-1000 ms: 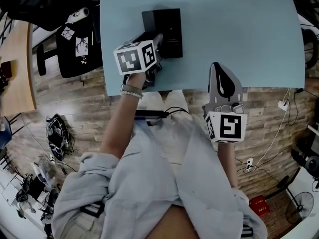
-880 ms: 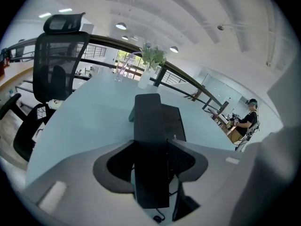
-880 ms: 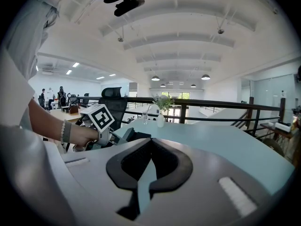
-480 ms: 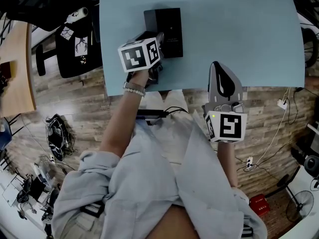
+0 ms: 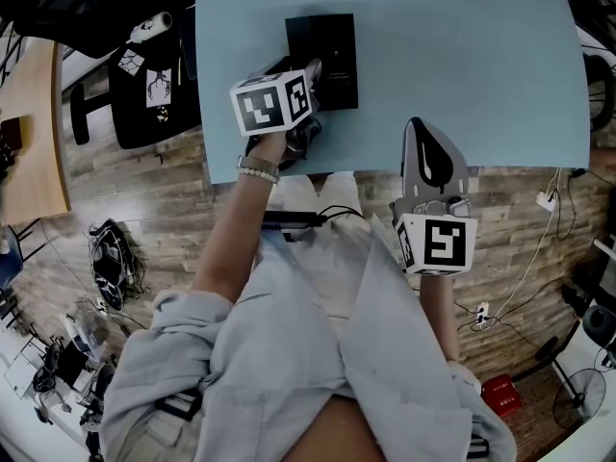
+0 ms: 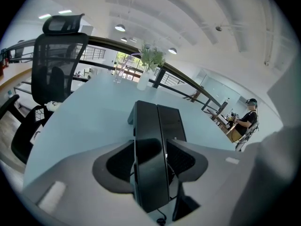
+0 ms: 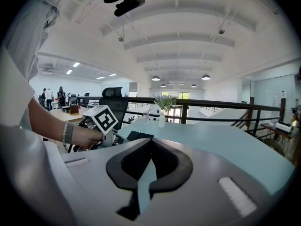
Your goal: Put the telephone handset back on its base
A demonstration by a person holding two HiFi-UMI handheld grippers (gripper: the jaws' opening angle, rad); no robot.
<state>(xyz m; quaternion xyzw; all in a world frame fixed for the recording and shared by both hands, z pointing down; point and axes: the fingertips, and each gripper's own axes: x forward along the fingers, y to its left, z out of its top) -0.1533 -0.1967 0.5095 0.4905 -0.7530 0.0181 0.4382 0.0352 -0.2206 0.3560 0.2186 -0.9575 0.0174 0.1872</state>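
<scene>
Handset (image 6: 146, 121), clamped lengthwise between the jaws of the left tool (image 6: 151, 149), lies along the left side of the base (image 6: 172, 122) on the counter (image 5: 462, 65), apparently aligned to seat flat; the right tool (image 7: 149, 166), jaws together and empty, idles well right of the base.

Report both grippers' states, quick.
Left gripper: closed on the telephone handset.
Right gripper: closed, holding nothing.
</scene>
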